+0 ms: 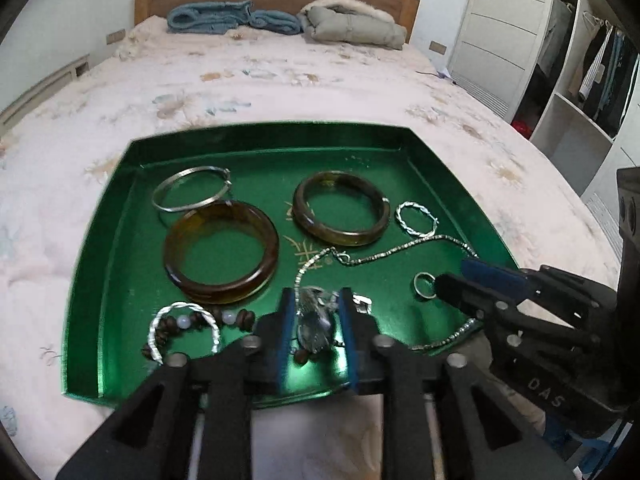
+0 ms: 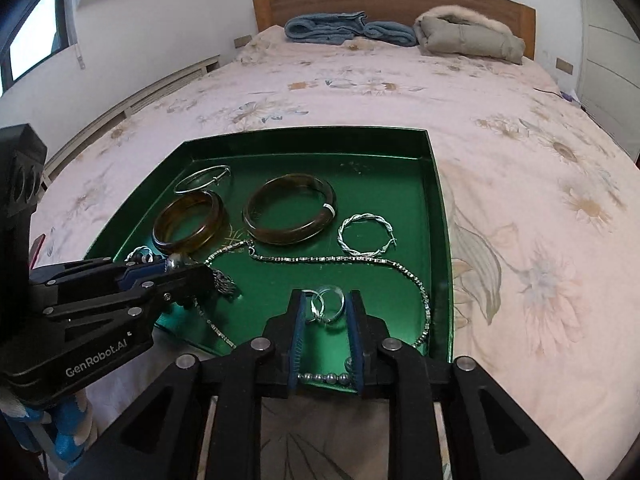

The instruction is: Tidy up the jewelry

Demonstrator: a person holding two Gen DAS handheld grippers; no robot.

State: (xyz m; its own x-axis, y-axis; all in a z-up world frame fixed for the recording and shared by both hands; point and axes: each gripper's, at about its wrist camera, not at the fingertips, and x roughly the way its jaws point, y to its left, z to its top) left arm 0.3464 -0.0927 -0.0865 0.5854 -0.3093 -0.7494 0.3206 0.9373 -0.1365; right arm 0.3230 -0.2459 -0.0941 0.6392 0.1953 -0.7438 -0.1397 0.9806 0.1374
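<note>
A green tray lies on the bed and holds jewelry. My left gripper is shut on a silver pendant at the end of a silver chain necklace. My right gripper is closed around silver rings; one ring shows at its fingertips in the left wrist view. Two amber bangles, a thin silver bangle, a twisted silver bracelet and a wooden bead bracelet lie in the tray.
The bed's floral cover surrounds the tray. Folded blue clothing and a grey jacket lie by the headboard. A white wardrobe stands at the right. A ball chain lies at the tray's near edge.
</note>
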